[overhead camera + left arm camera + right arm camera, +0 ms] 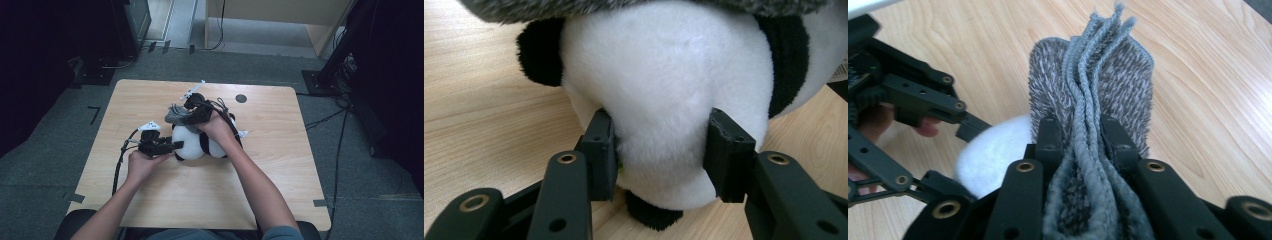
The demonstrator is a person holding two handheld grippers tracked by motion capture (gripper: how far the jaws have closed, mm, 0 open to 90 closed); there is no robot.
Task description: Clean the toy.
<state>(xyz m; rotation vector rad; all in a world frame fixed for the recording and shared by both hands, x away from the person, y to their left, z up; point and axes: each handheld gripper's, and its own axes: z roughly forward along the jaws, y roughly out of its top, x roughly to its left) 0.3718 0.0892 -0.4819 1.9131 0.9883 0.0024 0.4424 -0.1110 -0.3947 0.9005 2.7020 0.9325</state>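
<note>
My left tongs [659,155] clamped the plush panda [669,95] on the tabletop [280,165]; my right tongs [1080,145] pinched shut on the grey knitted cloth [1093,85] above it.

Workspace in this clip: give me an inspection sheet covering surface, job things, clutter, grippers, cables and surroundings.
Surface: light wooden table, a dark round spot near its far edge.
Job things: black-and-white plush panda on the table; grey knitted cloth above it.
Clutter: nothing seen.
Grippers: left gripper clamps the panda's white body; right gripper is shut on the bunched cloth.
Cables: black cable trails from the left gripper; more across the floor at right.
Surroundings: grey carpet, dark equipment at both sides.
</note>
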